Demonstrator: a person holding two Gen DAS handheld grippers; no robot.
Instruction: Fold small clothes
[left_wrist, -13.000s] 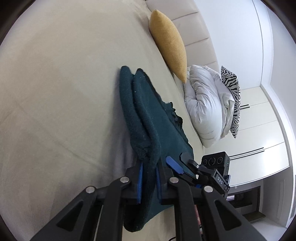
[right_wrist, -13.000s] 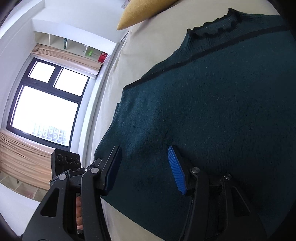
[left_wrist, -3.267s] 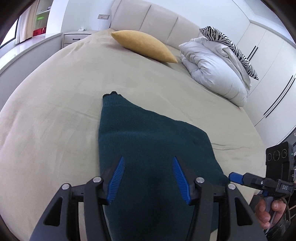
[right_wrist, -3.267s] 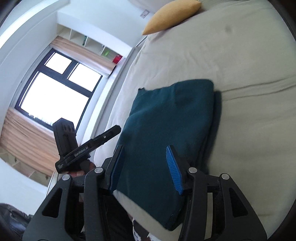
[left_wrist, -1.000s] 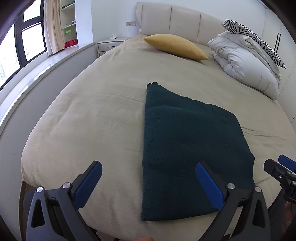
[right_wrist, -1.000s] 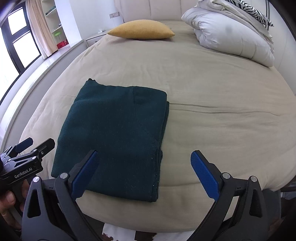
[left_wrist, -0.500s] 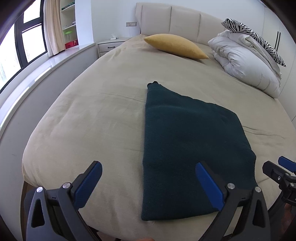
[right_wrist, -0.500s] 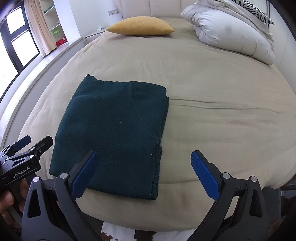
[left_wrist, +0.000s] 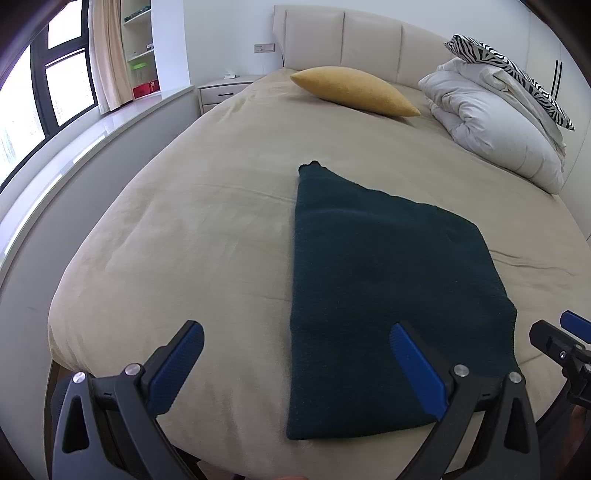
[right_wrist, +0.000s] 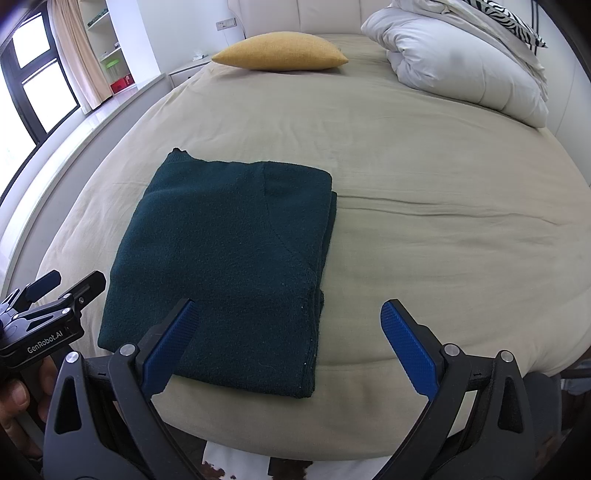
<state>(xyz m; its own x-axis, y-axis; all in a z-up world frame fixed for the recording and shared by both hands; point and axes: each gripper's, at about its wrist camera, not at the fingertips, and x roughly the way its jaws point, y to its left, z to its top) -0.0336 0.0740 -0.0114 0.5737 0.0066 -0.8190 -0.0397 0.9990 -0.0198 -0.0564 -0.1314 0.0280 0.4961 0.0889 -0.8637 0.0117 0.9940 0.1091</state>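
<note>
Folded into a neat dark-green rectangle, the sweater (right_wrist: 225, 258) lay near the foot of the bed (right_wrist: 424, 177), lower left of centre in the right wrist view and lower centre-right in the left. Left tool (left_wrist: 295, 369) spread wide and empty, hovering off the bed's near edge; right tool (right_wrist: 288, 343) likewise gaping, holding nothing, clear of the cloth. Folding judged finished, the step in hand being release and retreat. Layers along the right edge slightly stepped, possibly a loose sleeve beneath, though hard to tell. Next move, if any: a light squaring of that edge, or fetching another garment; none seen. Yellow cushion (left_wrist: 354, 90) and white duvet (right_wrist: 458, 55) far off, upper frame.
</note>
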